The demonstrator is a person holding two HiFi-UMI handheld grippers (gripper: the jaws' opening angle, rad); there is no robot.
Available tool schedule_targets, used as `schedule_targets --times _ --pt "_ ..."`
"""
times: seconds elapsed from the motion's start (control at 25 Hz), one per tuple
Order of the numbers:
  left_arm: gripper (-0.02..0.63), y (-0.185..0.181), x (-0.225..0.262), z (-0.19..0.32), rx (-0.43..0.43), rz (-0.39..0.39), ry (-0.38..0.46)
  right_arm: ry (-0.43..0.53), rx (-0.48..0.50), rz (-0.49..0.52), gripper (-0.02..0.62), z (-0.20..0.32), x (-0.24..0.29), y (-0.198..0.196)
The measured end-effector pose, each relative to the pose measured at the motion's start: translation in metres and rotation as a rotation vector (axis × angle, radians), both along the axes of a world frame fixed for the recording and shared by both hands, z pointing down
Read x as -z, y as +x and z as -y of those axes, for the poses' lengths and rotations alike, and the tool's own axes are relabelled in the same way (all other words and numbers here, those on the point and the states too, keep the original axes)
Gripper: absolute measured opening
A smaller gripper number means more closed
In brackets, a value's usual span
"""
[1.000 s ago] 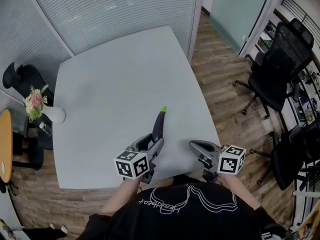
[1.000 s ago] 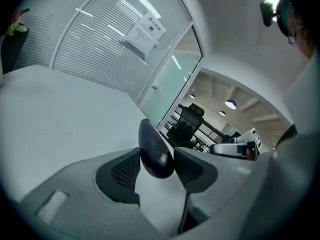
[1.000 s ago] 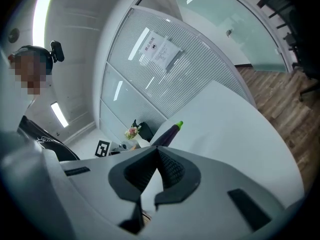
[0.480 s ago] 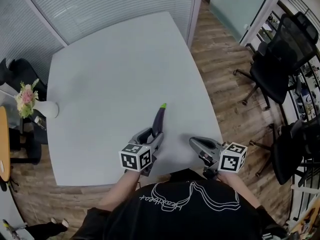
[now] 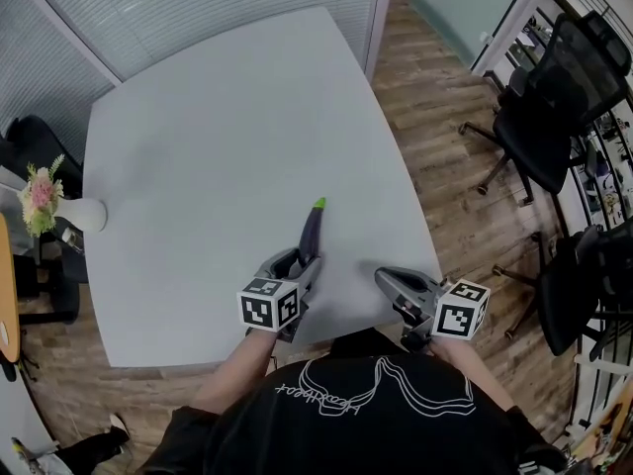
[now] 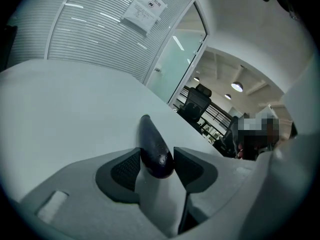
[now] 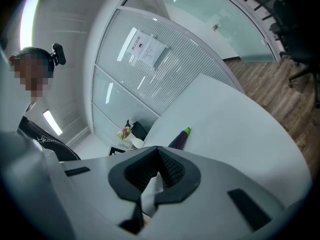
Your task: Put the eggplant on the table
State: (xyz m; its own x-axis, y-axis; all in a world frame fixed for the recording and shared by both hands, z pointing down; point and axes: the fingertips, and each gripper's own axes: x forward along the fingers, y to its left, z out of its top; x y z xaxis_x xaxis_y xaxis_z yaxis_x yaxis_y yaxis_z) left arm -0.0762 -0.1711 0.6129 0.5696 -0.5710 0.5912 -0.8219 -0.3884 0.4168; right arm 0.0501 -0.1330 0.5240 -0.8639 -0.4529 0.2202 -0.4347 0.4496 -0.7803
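Note:
A dark purple eggplant point(image 5: 312, 234) with a green stem points away from me, low over the near part of the grey table point(image 5: 218, 137). My left gripper point(image 5: 305, 257) is shut on its blunt end. In the left gripper view both pads press the eggplant's point(image 6: 152, 146) sides, and I cannot tell whether its tip touches the table point(image 6: 60, 99). My right gripper point(image 5: 386, 280) hovers at the table's front edge, right of the eggplant, shut with nothing in it. In the right gripper view its pads point(image 7: 172, 170) meet, and the eggplant point(image 7: 178, 139) shows beyond them.
A white vase of flowers point(image 5: 59, 206) stands beside the table's left edge. Black office chairs point(image 5: 549, 117) stand on the wooden floor to the right. Slatted glass walls close off the far side. An orange round table point(image 5: 5, 295) shows at the far left.
The left gripper has sunk toward the table with the eggplant still in it. The right gripper has dropped a little near the front edge.

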Motion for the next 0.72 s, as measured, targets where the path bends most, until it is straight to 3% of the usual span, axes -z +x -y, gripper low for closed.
schedule_targets --times 0.44,0.72 --pt "0.213 0.0012 -0.0100 -0.0012 -0.025 0.040 0.002 -0.019 -0.011 0.024 0.009 -0.0059 -0.0067 0.0022" --pt "0.224 0.0057 -0.0072 -0.0059 -0.038 0.007 -0.008 -0.008 -0.020 0.031 0.009 -0.0107 -0.0002 -0.0002"
